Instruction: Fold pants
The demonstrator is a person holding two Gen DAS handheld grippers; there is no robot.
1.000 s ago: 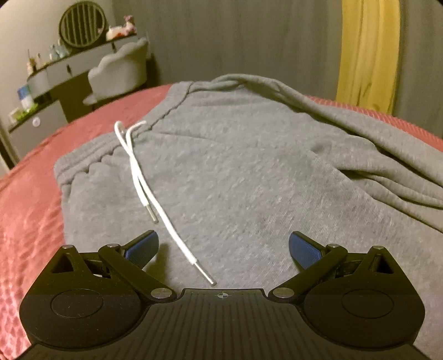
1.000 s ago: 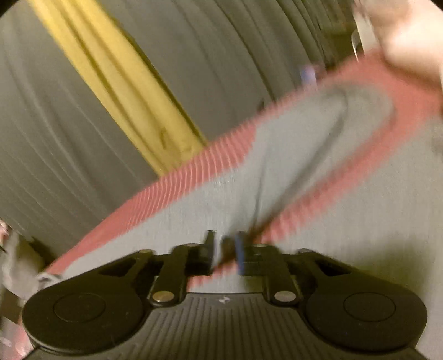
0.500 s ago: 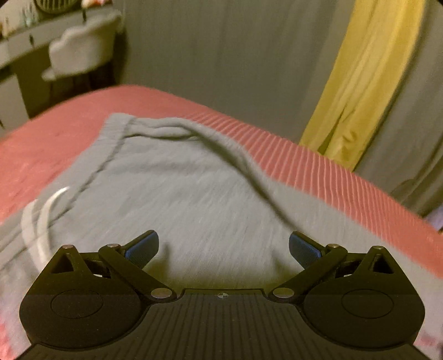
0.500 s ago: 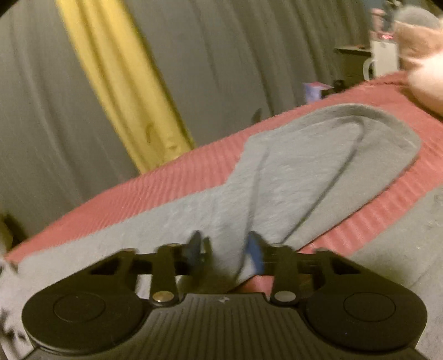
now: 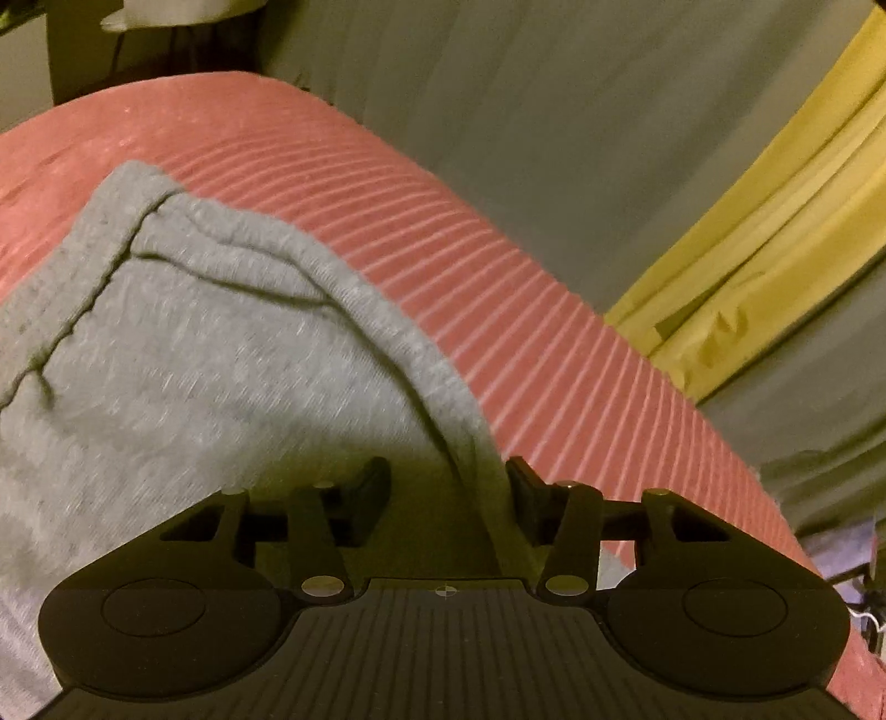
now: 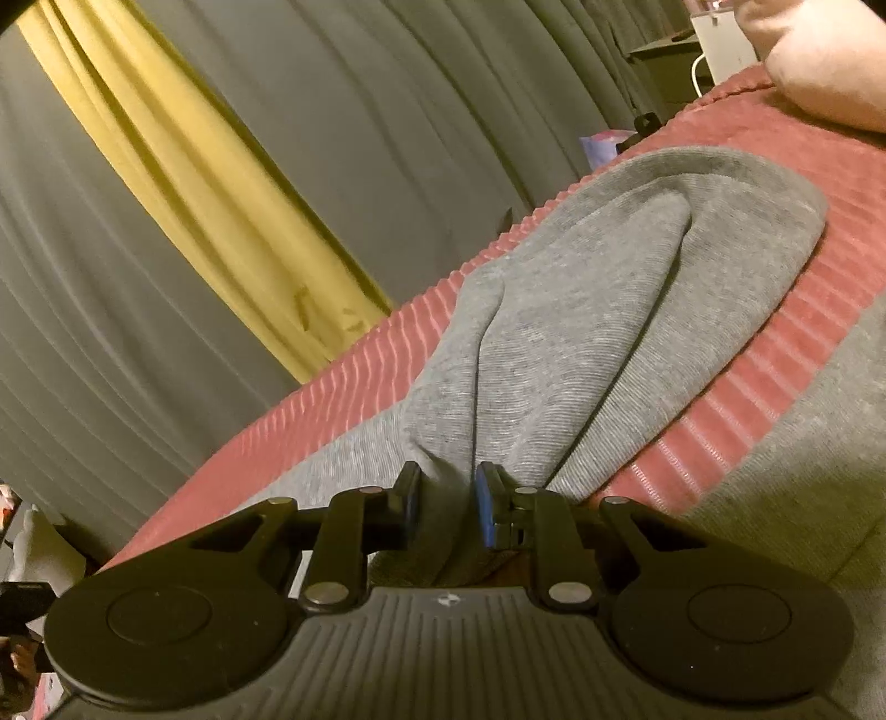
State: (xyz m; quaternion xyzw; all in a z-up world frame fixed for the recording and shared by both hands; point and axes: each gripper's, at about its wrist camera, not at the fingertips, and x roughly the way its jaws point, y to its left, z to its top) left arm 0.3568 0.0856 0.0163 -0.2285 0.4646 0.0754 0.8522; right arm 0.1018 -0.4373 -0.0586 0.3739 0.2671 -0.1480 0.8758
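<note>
Grey sweatpants (image 5: pixel 194 376) lie on a red ribbed bedspread (image 5: pixel 498 266). In the left wrist view my left gripper (image 5: pixel 447 490) sits low at the far side edge of the pants, below the waistband corner (image 5: pixel 127 183), with its jaws partly closed around the edge fold but apart from it. In the right wrist view my right gripper (image 6: pixel 447 501) has its jaws close together on a ridge of one grey pant leg (image 6: pixel 609 288) that runs away to its rounded end. A second grey part (image 6: pixel 803 498) lies at the right.
Grey curtains (image 5: pixel 526 111) with a yellow panel (image 5: pixel 775 221) hang beyond the bed's far edge. A pale pillow (image 6: pixel 819 61) lies at the bed's top right, and a dark nightstand with a white object (image 6: pixel 720 44) stands behind it.
My left gripper has moved from the drawstring area to the far side edge of the pants and its jaws have narrowed. My right gripper opened slightly, then closed on the pant leg.
</note>
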